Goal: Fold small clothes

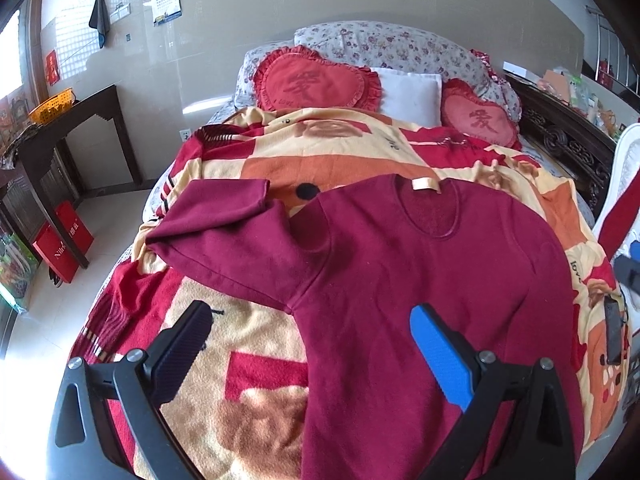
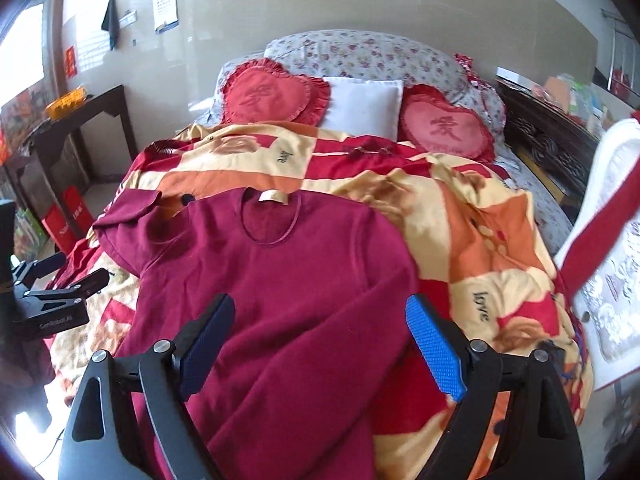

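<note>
A dark red long-sleeved top (image 1: 400, 280) lies flat on the bed, neckline and label toward the pillows. Its left sleeve (image 1: 216, 224) is bent back on itself near the bed's left edge. My left gripper (image 1: 310, 320) hovers open above the top's left side seam, holding nothing. In the right wrist view the same top (image 2: 280, 288) fills the middle, and its right sleeve (image 2: 320, 352) runs down along the body. My right gripper (image 2: 320, 312) stands open over that sleeve, with nothing between its fingers. The left gripper (image 2: 64, 292) also shows at the left edge there.
A patterned red, orange and cream blanket (image 1: 340, 160) covers the bed. Heart-shaped red cushions (image 1: 316, 84) and a white pillow (image 1: 408, 92) sit at the head. A dark side table (image 1: 60, 136) and red bags (image 1: 64, 240) stand left. A carved dark bed frame (image 1: 568, 144) runs along the right.
</note>
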The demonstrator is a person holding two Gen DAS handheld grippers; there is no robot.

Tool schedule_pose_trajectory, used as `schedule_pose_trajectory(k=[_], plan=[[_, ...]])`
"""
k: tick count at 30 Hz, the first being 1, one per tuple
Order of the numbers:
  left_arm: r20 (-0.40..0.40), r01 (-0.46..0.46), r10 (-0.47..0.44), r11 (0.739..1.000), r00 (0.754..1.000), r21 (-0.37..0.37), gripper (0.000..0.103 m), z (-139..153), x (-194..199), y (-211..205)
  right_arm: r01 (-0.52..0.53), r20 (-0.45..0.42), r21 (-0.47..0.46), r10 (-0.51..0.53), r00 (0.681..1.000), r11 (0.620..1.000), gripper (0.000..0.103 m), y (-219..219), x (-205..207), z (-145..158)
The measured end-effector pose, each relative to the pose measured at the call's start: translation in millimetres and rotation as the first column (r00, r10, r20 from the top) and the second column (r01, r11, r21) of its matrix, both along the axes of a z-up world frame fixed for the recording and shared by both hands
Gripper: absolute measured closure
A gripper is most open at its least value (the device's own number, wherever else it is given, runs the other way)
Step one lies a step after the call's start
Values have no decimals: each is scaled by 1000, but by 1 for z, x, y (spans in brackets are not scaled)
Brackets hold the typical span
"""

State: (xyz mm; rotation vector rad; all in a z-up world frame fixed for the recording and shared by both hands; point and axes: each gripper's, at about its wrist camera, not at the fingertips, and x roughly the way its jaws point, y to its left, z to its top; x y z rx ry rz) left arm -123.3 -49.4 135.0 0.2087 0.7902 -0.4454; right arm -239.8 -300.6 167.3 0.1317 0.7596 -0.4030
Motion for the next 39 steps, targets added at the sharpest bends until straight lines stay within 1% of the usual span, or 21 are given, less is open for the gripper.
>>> schedule_pose_trajectory(k=[4,8,11,16,20,22,25,27,30,34,39], plan=[[-40,-24,24,1000,999,-3,1,-16,16,3,-38,-14,43,38,999,998,32,9,31,-17],[-59,-56,57,998,997,15,1,-33,32,10,-86,-37,88,89,995,992,37,20,65,-38],[-72,-94,95,995,993,20,1,-42,45,19,-115,-52,98,121,991,988,38,29,85,-48],[-115,-192,190,981,975,-5,1,-56,75,47,-180,-52,171,191,980,969,40,47,122,-61],[-132,-250,246,968,960,-11,1,-63,97,60,-229,-41,193,241,970,954,43,60,150,-64],[-140,-277,274,961,952,-4,1,-68,110,64,-260,-29,219,273,962,941,45,66,171,-64],[-154,-305,300,952,941,-7,2,-75,123,70,-278,-22,264,294,956,924,45,73,199,-65],[-163,-314,308,950,937,-8,2,-79,128,72,-298,-18,307,318,948,904,45,78,226,-68],[-174,-322,319,947,932,10,2,-88,134,74,-317,-26,344,346,938,884,45,87,264,-75],[-201,-333,329,943,923,16,1,-100,141,79,-326,-24,361,358,933,874,45,98,314,-85],[-216,-339,335,941,917,20,1,-109,147,81,-318,-64,387,370,927,865,45,112,370,-106]])
